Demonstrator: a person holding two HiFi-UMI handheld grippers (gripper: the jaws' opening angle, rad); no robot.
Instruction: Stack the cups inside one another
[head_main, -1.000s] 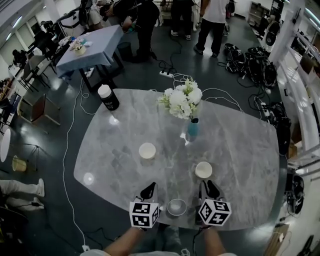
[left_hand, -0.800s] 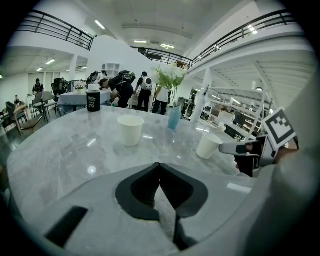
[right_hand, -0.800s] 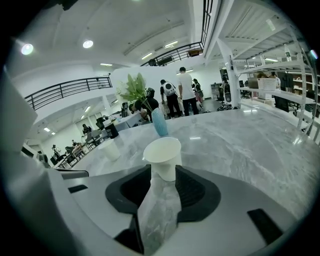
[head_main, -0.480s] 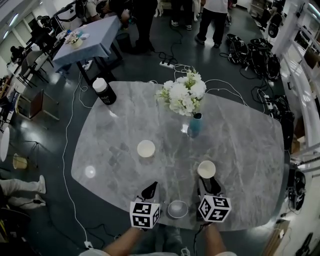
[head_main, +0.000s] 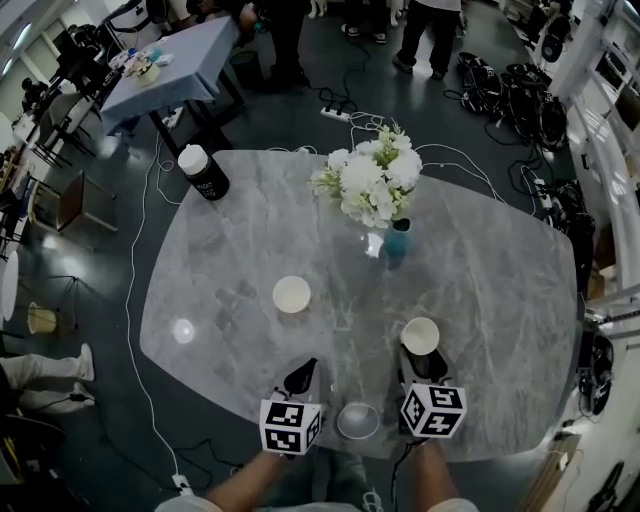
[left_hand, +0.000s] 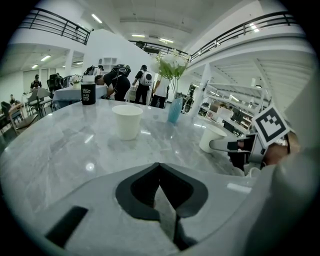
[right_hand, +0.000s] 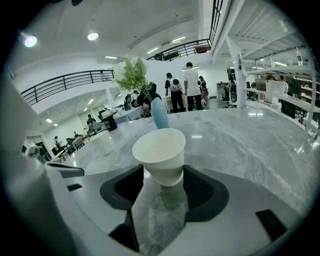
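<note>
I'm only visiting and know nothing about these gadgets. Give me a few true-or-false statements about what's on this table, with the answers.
1. The left gripper is shut and empty. True.
2. The right gripper holds the white cup in the air. False: it stands on the table between the open jaws, which have just been opening.
3. The flowers are red. False: they are white.
4. A dark bottle with a white lid stands near the table's far left edge. True.
5. The cups are already stacked. False: the other white cup stands apart.
</note>
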